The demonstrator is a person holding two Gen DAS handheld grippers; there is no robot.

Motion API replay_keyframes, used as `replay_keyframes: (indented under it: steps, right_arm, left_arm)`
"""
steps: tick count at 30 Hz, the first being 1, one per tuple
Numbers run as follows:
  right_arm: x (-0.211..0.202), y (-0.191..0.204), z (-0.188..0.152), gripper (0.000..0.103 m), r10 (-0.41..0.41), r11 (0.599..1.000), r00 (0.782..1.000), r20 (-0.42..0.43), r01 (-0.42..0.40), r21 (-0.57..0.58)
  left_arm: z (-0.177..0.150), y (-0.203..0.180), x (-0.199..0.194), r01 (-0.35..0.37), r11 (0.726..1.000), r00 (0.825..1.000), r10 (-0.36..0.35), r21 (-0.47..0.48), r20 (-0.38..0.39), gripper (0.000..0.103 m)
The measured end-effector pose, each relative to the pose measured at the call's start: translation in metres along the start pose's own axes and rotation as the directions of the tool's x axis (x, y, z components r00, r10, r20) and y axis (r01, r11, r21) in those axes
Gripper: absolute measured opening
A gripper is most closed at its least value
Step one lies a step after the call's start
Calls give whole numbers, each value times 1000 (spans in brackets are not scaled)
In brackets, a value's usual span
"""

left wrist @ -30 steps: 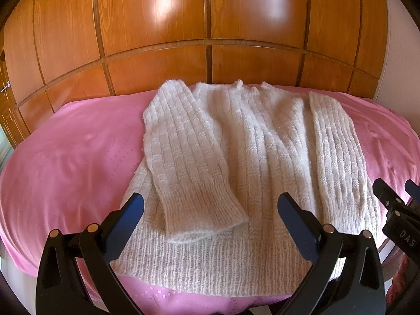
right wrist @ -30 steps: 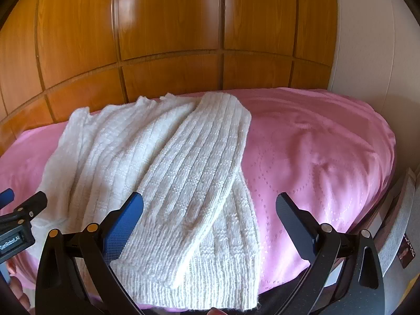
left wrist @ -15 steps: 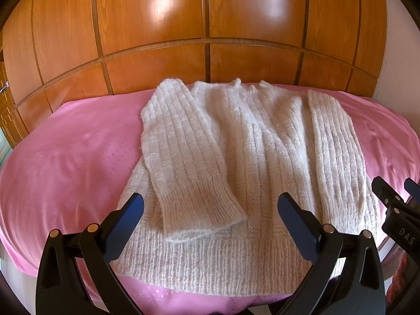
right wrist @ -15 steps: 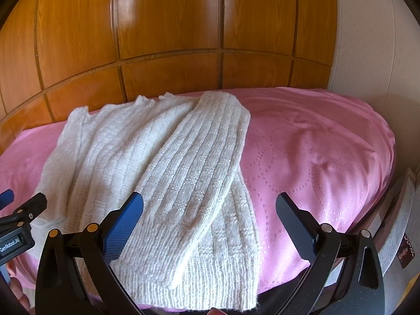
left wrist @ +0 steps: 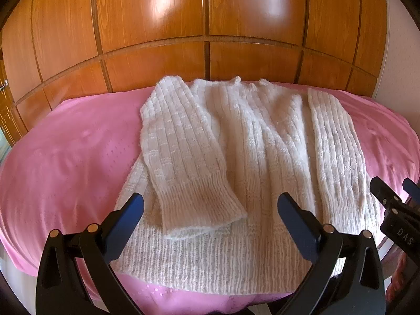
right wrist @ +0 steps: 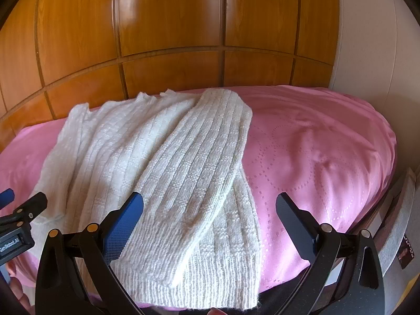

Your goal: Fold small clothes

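A white ribbed knit sweater (left wrist: 252,157) lies flat on a pink bedspread (left wrist: 68,162), hem toward me, both sleeves folded in over the body. It also shows in the right wrist view (right wrist: 162,178). My left gripper (left wrist: 210,210) is open and empty, hovering over the hem near the left sleeve cuff (left wrist: 202,210). My right gripper (right wrist: 210,210) is open and empty above the right sleeve (right wrist: 204,162) and the hem's right corner. Each gripper shows at the edge of the other's view, the right one (left wrist: 393,204) and the left one (right wrist: 18,218).
Wooden wardrobe panels (left wrist: 210,26) stand right behind the bed. A white wall (right wrist: 372,39) is at the right. The pink bedspread (right wrist: 315,157) stretches bare to the right of the sweater and to its left. The bed's near edge lies just under the grippers.
Almost nothing. Both grippers stay open over the hem; the views shift only slightly.
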State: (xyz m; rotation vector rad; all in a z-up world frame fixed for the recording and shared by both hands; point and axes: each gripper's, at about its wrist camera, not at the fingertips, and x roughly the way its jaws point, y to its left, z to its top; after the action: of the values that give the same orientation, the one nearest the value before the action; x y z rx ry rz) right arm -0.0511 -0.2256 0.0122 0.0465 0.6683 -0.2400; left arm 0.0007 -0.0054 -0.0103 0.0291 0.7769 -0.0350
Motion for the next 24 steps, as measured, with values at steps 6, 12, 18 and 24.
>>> replay_keyframes:
  steps: [6, 12, 18, 24]
  right_arm:
    - [0, 1, -1, 100, 1, 1000, 1000, -2, -1, -1]
    - [5, 4, -2, 100, 7, 1000, 1000, -16, -7, -6]
    - [7, 6, -1, 100, 160, 987, 987, 14, -159, -35]
    - [20, 13, -10, 100, 233, 967, 971, -55, -238, -96]
  left_arm:
    - [0, 0, 1, 6, 1000, 1000, -6, 1, -6, 101]
    - [-3, -1, 6, 17, 1000, 999, -17, -1, -34, 101]
    - [-4, 6, 18, 82, 996, 993, -84, -25, -81, 101]
    - [-8, 26, 41, 79, 990, 988, -93, -116, -121, 101]
